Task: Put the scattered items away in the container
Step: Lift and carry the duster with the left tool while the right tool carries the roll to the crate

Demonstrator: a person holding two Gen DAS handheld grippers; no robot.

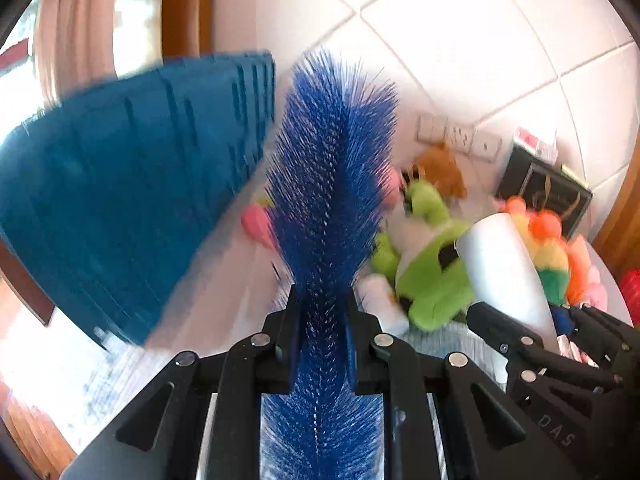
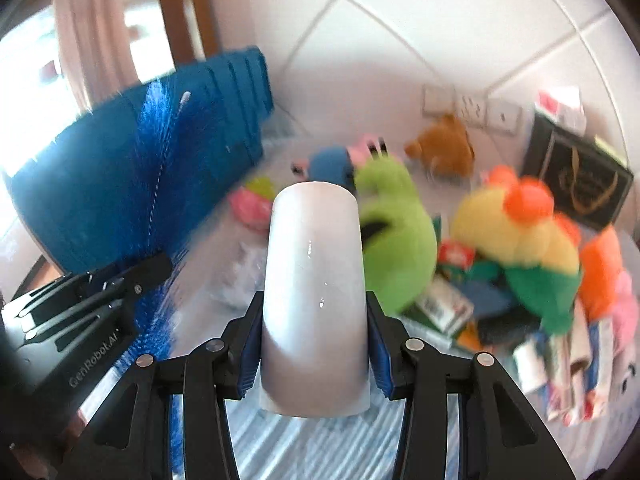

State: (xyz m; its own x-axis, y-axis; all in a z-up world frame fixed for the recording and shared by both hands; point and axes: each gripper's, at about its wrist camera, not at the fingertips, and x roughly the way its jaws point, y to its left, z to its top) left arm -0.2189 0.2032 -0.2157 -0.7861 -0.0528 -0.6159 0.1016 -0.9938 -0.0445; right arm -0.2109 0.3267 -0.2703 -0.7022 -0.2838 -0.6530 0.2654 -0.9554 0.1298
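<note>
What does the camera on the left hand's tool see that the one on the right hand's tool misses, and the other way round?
Only the left wrist view shows the blue bristle brush head-on, squeezed between the left gripper fingers. Only the right wrist view shows the white bottle clamped between the right gripper fingers, plus the small blue plush and the boxes heaped at the right. Both show the blue slatted container, the green plush, the brown plush, the rainbow plush, the dark box and the wall sockets.
</note>
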